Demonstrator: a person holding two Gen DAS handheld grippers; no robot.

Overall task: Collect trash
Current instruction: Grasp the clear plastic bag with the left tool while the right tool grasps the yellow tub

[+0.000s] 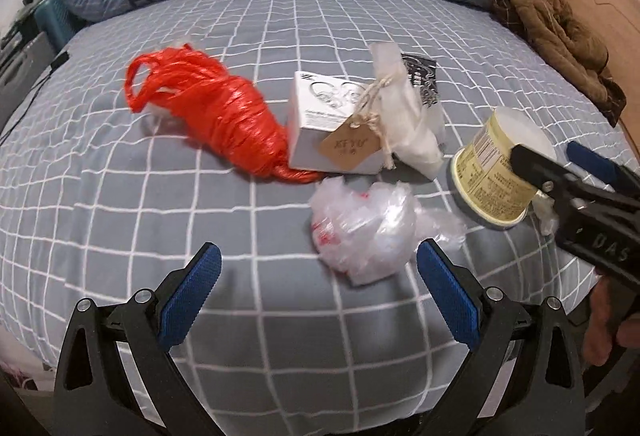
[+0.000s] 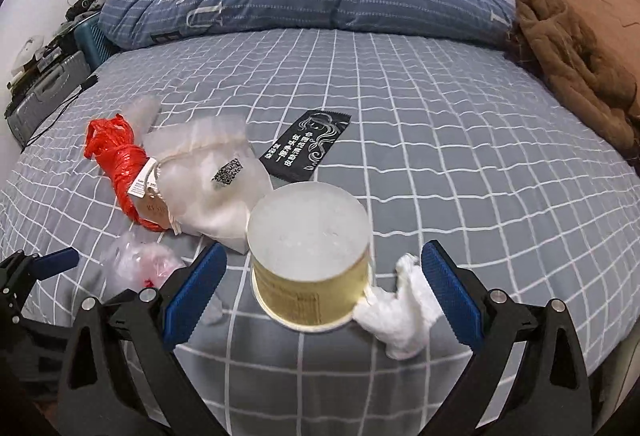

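Right wrist view, right tongs spread around round yellow tub, left tongs released near crinkled plastic.

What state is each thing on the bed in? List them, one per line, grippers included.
left gripper: open, empty.
right gripper: open, straddling the cup, not clamped.
yellow cup: upside down on the bed.
white tissue: crumpled beside the cup.
clear plastic bag: crumpled.
red plastic bag: twisted, bundled.
white pouch: tied with string.
black sachet: lying flat.

Glossy crinkled red plastic bag; matt cloth bedsheet; paper tub.
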